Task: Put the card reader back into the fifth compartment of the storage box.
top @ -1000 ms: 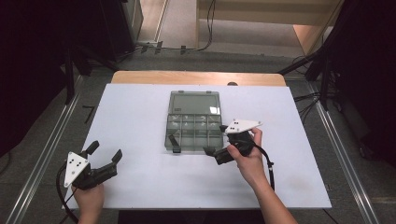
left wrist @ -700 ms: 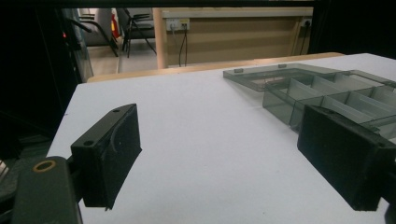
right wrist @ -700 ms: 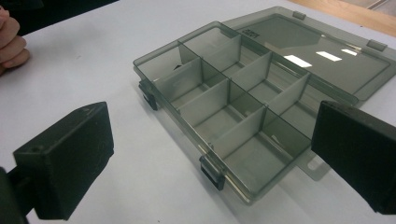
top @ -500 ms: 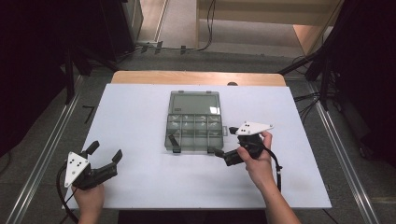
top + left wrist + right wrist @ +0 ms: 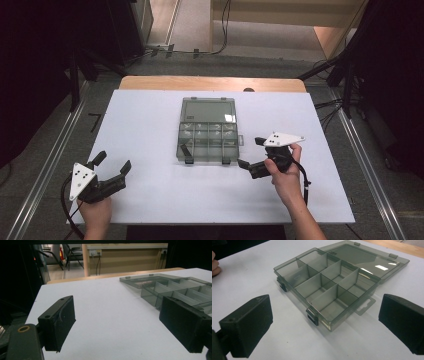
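Right tongs (image 5: 253,156) have backed off the organizer box (image 5: 206,136), jaws apart, just right of it. Left tongs (image 5: 111,170) gape well left. Box lies open mid-bench (image 5: 150,125); next, likely loading compartments.

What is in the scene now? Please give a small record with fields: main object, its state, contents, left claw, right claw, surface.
main object: smoky transparent organizer box
state: open, lid laid flat behind the tray, two dark latches on the front edge
contents: compartments look empty in the right gripper view
left claw: open, holds nothing, near the table's front left corner, apart from the box
right claw: open, holds nothing, just right of the box's front corner, not touching it
surface: white table
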`<state>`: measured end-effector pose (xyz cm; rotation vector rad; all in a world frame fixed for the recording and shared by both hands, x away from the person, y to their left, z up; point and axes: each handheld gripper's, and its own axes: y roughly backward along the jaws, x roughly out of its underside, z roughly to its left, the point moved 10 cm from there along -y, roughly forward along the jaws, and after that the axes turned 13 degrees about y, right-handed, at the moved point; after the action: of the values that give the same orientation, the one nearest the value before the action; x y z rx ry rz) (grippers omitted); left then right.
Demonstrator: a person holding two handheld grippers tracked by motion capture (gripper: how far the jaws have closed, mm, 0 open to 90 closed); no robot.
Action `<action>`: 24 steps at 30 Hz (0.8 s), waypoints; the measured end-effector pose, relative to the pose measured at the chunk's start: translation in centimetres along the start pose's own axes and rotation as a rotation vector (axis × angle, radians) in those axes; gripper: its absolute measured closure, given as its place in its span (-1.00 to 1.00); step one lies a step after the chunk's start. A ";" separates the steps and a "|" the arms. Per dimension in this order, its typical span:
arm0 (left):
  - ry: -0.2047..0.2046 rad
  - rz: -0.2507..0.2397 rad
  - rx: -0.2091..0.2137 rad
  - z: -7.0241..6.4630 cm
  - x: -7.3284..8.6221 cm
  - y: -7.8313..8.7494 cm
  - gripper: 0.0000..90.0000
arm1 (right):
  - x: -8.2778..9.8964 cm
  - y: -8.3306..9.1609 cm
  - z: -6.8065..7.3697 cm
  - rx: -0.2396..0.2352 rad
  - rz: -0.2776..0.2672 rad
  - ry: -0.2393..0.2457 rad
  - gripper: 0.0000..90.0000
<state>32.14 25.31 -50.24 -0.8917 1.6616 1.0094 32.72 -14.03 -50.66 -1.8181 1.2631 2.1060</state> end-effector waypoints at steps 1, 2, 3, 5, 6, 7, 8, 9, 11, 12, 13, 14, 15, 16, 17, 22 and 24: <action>-0.001 0.001 -0.001 0.0 0.0 0.0 -0.70 | 0.1 0.1 -0.1 0.002 0.000 -0.001 -1.00; -0.001 0.001 -0.001 0.0 0.0 0.0 -0.70 | 0.2 0.3 -0.2 0.004 -0.002 -0.005 -1.00; -0.001 0.001 -0.001 0.0 0.0 0.0 -0.70 | 0.4 0.4 -0.3 0.006 -0.001 -0.007 -1.00; -0.001 0.001 -0.001 0.0 0.0 0.0 -0.70 | 0.7 0.6 -0.4 0.009 -0.003 -0.010 -1.00; -0.001 0.001 -0.002 0.0 0.0 0.0 -0.70 | 0.8 0.7 -0.5 0.010 -0.005 -0.014 -1.00; -0.001 0.002 -0.002 0.0 0.0 0.0 -0.70 | 1.0 0.9 -0.6 0.013 -0.005 -0.015 -1.00; -0.001 0.002 -0.002 0.0 0.0 0.0 -0.70 | 1.1 0.9 -0.6 0.014 -0.005 -0.019 -1.00; -0.001 0.002 -0.002 0.0 0.0 0.0 -0.70 | 1.2 1.0 -0.7 0.015 -0.008 -0.018 -1.00; 0.000 0.001 -0.002 0.0 0.0 0.0 -0.70 | 1.5 1.3 -0.8 0.019 -0.008 -0.022 -1.00; -0.001 0.002 -0.002 0.0 0.0 0.0 -0.70 | 1.6 1.4 -0.9 0.020 -0.008 -0.025 -1.00; -0.002 0.002 -0.002 0.0 0.0 0.0 -0.70 | 1.7 1.5 -1.0 0.024 -0.010 -0.027 -1.00; -0.003 0.002 -0.002 0.0 0.0 0.0 -0.70 | 1.8 1.7 -1.0 0.024 -0.011 -0.029 -1.00; -0.004 0.002 -0.003 0.0 0.0 0.0 -0.70 | 1.9 1.8 -1.1 0.028 -0.013 -0.034 -1.00; -0.003 0.002 -0.003 0.0 0.0 0.0 -0.70 | 2.0 1.9 -1.2 0.030 -0.013 -0.039 -1.00; -0.004 0.003 -0.003 0.0 0.0 0.0 -0.70 | 2.1 2.1 -1.3 0.031 -0.015 -0.040 -1.00; -0.002 0.001 -0.002 0.0 0.0 0.0 -0.70 | 2.8 2.8 -1.7 0.045 -0.019 -0.052 -1.00; -0.004 0.002 -0.003 0.0 0.0 0.0 -0.70 | 3.1 3.1 -2.0 0.050 -0.020 -0.054 -1.00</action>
<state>32.12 25.28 -50.28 -0.8889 1.6587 1.0146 31.64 -18.63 -51.58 -1.7348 1.2676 2.0790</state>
